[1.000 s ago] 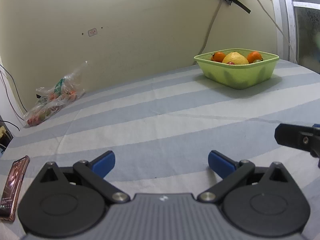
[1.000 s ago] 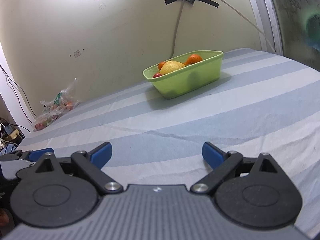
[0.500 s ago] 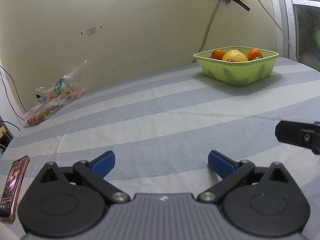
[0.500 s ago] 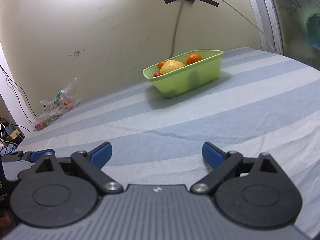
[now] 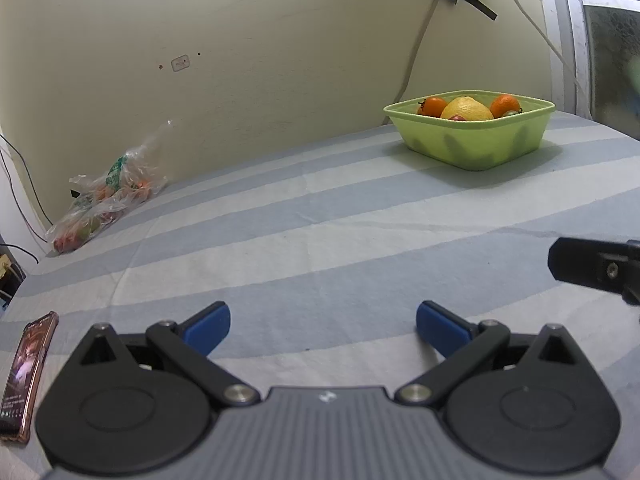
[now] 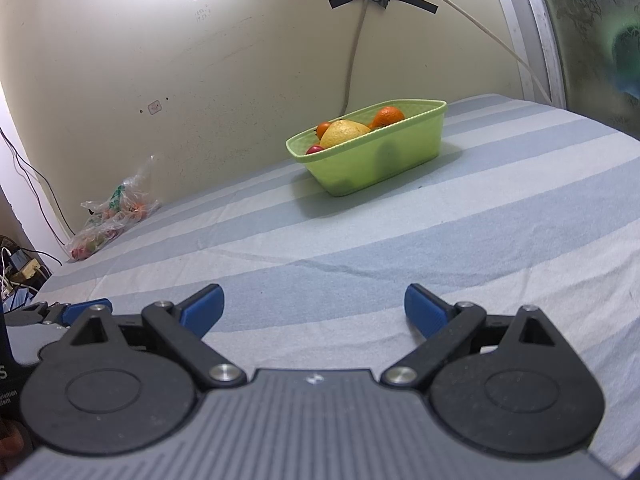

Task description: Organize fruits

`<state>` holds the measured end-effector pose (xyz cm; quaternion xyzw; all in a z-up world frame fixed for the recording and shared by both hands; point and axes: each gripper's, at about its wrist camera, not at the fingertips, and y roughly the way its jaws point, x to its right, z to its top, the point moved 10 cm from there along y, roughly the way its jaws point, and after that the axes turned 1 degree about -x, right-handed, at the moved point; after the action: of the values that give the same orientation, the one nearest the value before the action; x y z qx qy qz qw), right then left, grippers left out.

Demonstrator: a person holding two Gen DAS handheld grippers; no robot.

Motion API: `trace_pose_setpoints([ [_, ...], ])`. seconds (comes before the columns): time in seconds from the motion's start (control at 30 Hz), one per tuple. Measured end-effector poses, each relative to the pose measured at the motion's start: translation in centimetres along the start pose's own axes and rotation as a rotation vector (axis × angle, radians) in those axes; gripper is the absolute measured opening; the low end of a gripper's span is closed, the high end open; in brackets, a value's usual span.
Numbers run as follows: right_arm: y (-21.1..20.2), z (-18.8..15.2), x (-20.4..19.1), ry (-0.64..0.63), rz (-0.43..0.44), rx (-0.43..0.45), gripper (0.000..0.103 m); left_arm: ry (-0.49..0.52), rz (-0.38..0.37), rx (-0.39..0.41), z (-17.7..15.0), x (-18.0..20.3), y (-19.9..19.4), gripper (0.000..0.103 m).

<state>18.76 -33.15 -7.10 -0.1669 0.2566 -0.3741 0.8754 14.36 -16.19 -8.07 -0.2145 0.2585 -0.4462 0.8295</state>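
- The bed (image 5: pixel 320 216), under a blue-and-white striped sheet, fills both views and runs back to a yellowish wall.
- The basket (image 5: pixel 476 142), a green tub, sits on the sheet near the wall and serves as the landmark; a yellow fruit (image 5: pixel 466 110), two oranges and something small and red show above its rim.
- The bag (image 5: pixel 106 200), clear plastic with more fruit inside, lies far to the basket's left against the wall. Its long axis runs slantwise along the wall's foot.
- The left gripper (image 5: pixel 322 326) hovers low over the sheet, well in front of the basket, blue pads spread wide and empty.
- The right gripper (image 6: pixel 314 310) hangs the same way, spread wide and empty, just beside the left one.
- The phone (image 5: pixel 26 376) lies flat at the near left edge, far from the basket.
- If the bagged fruit is what remains to sort, it lies forward and left of both tongs. The left hand looks nearer to it, and the right hand nearer the basket.
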Motion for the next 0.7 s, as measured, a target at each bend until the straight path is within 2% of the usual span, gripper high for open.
trace_pose_setpoints([
  [0.7, -0.39, 0.32, 0.12, -0.005, 0.011, 0.016, 0.098, -0.001, 0.001, 0.008, 0.22, 0.13, -0.49, 0.103],
])
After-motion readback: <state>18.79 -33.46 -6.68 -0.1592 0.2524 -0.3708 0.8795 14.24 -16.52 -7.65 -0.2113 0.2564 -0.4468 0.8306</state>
